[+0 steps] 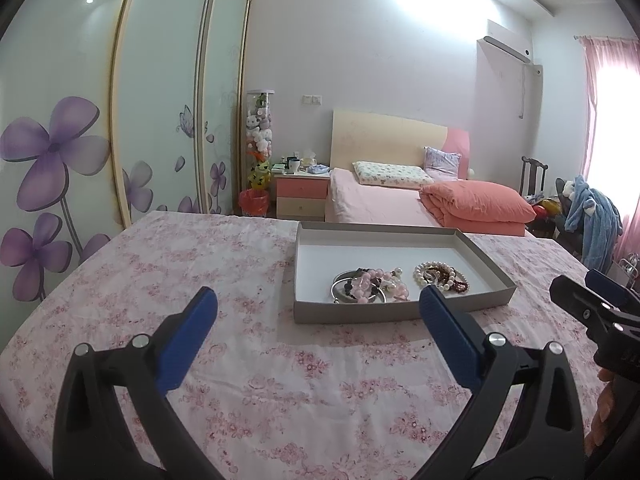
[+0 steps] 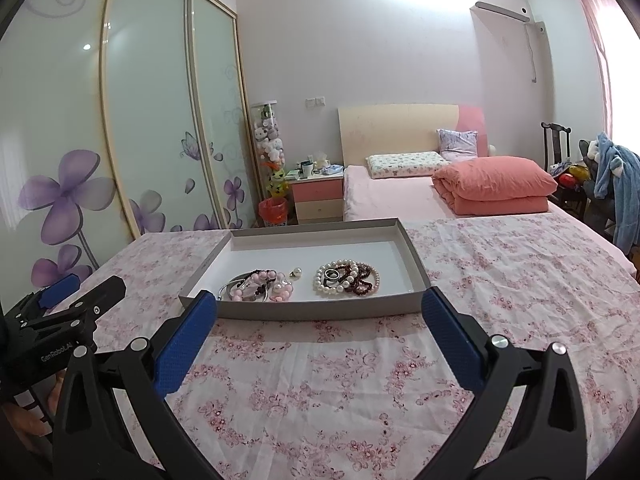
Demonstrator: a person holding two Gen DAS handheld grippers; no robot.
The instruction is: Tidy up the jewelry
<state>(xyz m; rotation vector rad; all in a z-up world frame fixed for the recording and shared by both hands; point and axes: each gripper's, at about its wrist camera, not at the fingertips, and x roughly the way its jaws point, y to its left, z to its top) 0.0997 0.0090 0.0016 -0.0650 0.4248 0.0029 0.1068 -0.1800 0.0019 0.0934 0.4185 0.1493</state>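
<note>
A shallow grey box (image 1: pixel 384 312) (image 2: pixel 280 312) with a white inside lies on a pink floral cloth. In it are a pink bead bracelet with silver bangles (image 1: pixel 362 286) (image 2: pixel 256 286) and a pearl and dark red bead pile (image 1: pixel 440 276) (image 2: pixel 346 276). A small ring (image 2: pixel 331 274) lies on the pearls and a pearl earring (image 2: pixel 296 273) lies between the piles. My left gripper (image 1: pixel 318 300) is open and empty, just short of the box's near wall. My right gripper (image 2: pixel 318 304) is open and empty, also in front of the box.
The floral cloth (image 1: pixel 240 360) (image 2: pixel 500 280) covers a table. The right gripper (image 1: pixel 592 300) shows at the right edge of the left wrist view. The left gripper (image 2: pixel 68 300) shows at the left edge of the right wrist view. Behind are a bed (image 1: pixel 380 200), nightstand (image 1: pixel 300 196) and wardrobe doors (image 1: pixel 60 140).
</note>
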